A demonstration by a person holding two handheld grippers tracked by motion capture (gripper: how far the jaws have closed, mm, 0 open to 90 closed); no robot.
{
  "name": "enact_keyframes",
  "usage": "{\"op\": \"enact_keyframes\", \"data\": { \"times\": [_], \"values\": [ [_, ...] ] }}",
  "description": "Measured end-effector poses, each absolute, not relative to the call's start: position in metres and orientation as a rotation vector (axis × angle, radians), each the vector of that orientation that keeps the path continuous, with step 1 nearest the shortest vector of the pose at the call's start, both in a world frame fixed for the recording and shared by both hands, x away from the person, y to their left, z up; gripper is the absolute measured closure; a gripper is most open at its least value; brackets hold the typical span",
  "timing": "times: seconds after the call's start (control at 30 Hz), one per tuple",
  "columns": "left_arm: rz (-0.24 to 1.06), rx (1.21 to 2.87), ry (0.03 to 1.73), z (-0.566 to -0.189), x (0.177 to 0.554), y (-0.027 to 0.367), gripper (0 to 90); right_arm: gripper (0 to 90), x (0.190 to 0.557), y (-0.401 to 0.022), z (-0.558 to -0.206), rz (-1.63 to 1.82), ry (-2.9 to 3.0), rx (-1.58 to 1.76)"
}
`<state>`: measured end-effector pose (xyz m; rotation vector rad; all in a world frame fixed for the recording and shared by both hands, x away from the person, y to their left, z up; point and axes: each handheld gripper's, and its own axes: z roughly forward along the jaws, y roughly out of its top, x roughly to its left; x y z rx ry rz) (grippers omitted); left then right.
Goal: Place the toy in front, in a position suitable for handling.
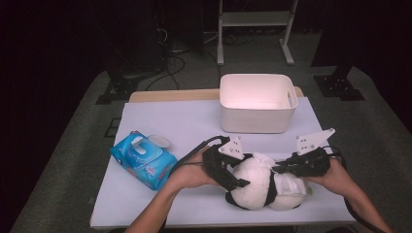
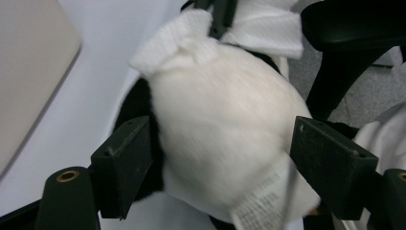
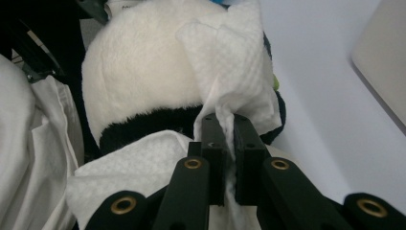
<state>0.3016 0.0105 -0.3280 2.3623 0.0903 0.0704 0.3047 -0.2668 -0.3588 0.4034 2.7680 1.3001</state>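
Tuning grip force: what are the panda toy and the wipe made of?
Panda toy: looks like soft plush, fuzzy white and black pile, sewn-in label, probably stuffed. Wipe: seems thin nonwoven sheet, embossed dotted texture, crumpling limply in the right claw.

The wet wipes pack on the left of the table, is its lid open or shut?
Open. In the high view the wet wipes pack has its white flip lid swung back toward the far side, off the top of the pack.
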Motion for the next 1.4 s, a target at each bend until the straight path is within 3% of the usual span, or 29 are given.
{"op": "enact_keyframes", "data": {
  "times": [0.47, 0.53, 0.63, 0.7, 0.83, 1.0, 1.4],
  "values": [
    [-0.032, 2.487, 0.075, -0.351, 0.304, -0.015, 9.6, 85.9, 0.285, -0.246, -0.364, 1.253, 2.813, 0.286],
    [-0.04, 2.485, 0.074, -0.356, 0.304, -0.015, 13.6, 85.8, 0.285, -0.243, -0.365, 1.232, 2.827, 0.276],
    [-0.03, 2.465, 0.057, -0.353, 0.306, -0.01, 32.1, 85.7, 0.288, -0.245, -0.364, 1.239, 2.818, 0.293],
    [-0.011, 2.451, 0.042, -0.349, 0.309, -0.008, 39.2, 85.6, 0.291, -0.248, -0.363, 1.264, 2.805, 0.31],
    [0.001, 2.434, 0.018, -0.337, 0.32, -0.009, 40.1, 85.5, 0.298, -0.254, -0.355, 1.286, 2.761, 0.331],
    [0.152, 2.48, -0.084, -0.317, 0.324, -0.009, 39.8, 85.5, 0.311, -0.255, -0.344, 1.302, 2.719, 0.342],
    [0.153, 2.435, -0.157, -0.326, 0.319, 0.006, 36.4, 85.2, 0.339, -0.238, -0.339, 1.25, 2.741, 0.335]
  ]
}}
